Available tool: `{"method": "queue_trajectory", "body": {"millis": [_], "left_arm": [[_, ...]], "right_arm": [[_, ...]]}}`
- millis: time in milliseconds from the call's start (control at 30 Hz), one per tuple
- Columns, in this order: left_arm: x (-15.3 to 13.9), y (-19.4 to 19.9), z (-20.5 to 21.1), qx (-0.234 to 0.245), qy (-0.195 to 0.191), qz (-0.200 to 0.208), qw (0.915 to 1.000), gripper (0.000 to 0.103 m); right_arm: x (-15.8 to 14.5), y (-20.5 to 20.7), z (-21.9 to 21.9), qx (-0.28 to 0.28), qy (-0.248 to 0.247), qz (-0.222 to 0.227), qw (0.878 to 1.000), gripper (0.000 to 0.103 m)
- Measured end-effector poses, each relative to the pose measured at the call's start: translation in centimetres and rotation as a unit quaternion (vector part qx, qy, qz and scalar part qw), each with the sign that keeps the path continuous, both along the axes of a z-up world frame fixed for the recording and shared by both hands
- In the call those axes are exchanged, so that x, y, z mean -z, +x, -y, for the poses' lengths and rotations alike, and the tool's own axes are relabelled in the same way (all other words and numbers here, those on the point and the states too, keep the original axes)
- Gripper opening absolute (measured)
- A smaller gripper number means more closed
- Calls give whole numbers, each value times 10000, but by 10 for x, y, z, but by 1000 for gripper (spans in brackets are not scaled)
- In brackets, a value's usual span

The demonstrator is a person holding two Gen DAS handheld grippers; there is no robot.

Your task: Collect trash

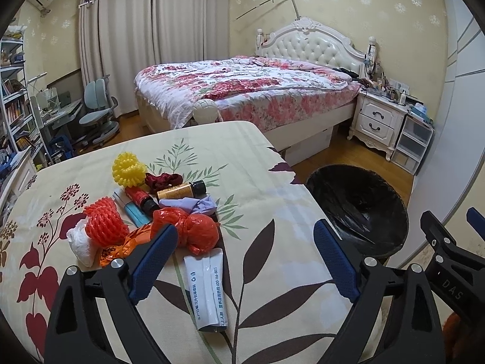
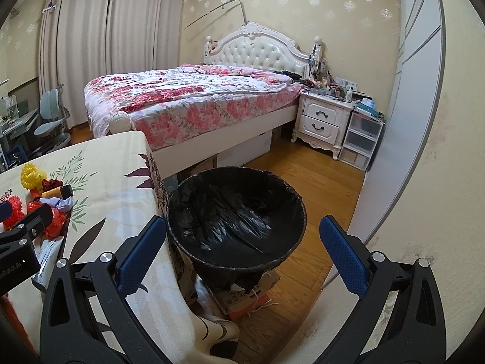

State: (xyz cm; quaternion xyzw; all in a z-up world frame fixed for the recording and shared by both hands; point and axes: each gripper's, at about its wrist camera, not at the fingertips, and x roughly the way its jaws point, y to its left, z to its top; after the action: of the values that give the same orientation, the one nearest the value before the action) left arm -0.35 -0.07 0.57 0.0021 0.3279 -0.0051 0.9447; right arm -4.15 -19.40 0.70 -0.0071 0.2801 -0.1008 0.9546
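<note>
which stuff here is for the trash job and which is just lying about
For the job: red plastic bag, orange foam net, yellow foam net, white tube, purple glove, black-lined bin.

Just there: bed, nightstand, desk chair, bookshelf.

My left tongs [image 1: 245,254] are showing black angular arms, blue textured pads [image 1: 154,261] and silver round screws. My right tongs [image 2: 242,257] are looking just the same; seen from the left camera, their black body is bearing white letters "DAS".
</note>
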Motion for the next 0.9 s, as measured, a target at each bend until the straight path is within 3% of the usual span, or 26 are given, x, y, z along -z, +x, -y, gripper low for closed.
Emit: {"method": "queue_trajectory", "body": {"millis": [100,200,600,900], "left_arm": [[-1,-3,-4,-29,29,32,10000,85],[-5,-8,-14,-93,79,80,9999,82],[-2,-31,-96,-774,346,32,9964,85],[10,-52,-157,-1385,522,-78,9889,86]], "right_arm": [[-1,0,-7,-117,28,-30,9999,96],[-1,3,-16,-254,85,-136,9995,79],[-1,5,-86,-1085,179,-289,9935,79],[6,-2,-153,-1893,176,-535,9803,79]]}}
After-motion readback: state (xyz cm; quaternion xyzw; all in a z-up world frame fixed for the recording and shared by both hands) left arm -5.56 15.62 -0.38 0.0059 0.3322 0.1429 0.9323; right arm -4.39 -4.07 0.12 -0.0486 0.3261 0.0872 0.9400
